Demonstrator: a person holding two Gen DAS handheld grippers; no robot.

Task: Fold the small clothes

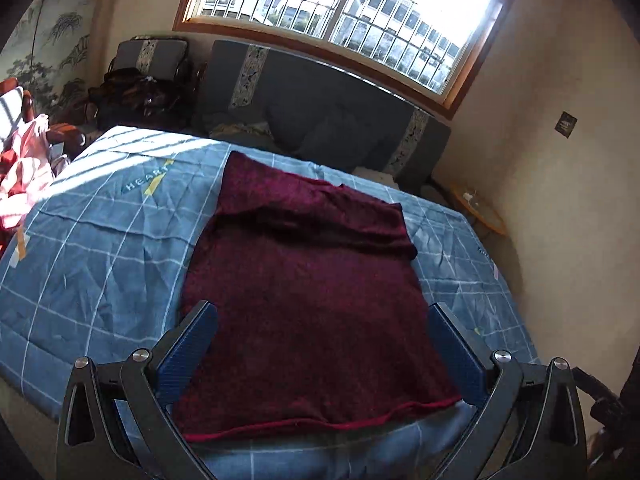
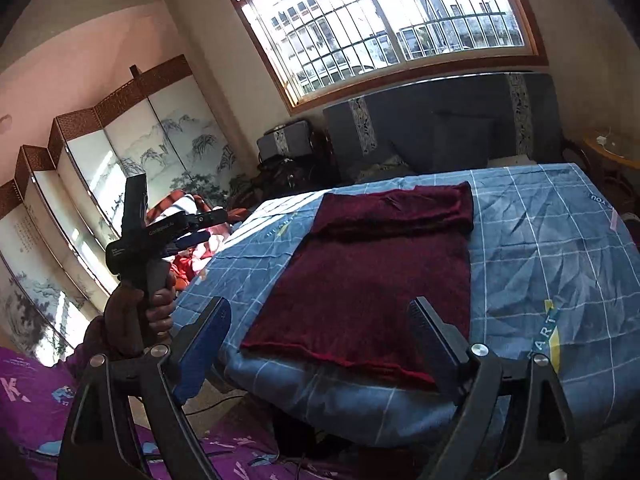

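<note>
A dark red knitted garment [image 1: 304, 288] lies flat on the blue checked bed cover [image 1: 100, 248], its sleeves folded across the far end. My left gripper [image 1: 322, 312] is open, its blue fingers [image 1: 192, 344] standing either side of the garment's near part, above it. In the right wrist view the garment [image 2: 376, 276] lies ahead on the cover [image 2: 552, 248]. My right gripper [image 2: 320, 312] is open and empty, above the garment's near hem. The left gripper [image 2: 200, 226] shows at the left, held up in a hand, away from the bed.
A grey sofa [image 1: 320, 108] stands under the window beyond the bed. Clothes in pink and red [image 1: 24, 176] are piled at the left. A small round table [image 1: 480, 208] stands at the right. A painted folding screen [image 2: 120, 172] lines the left wall. A purple cloth [image 2: 36, 400] lies below.
</note>
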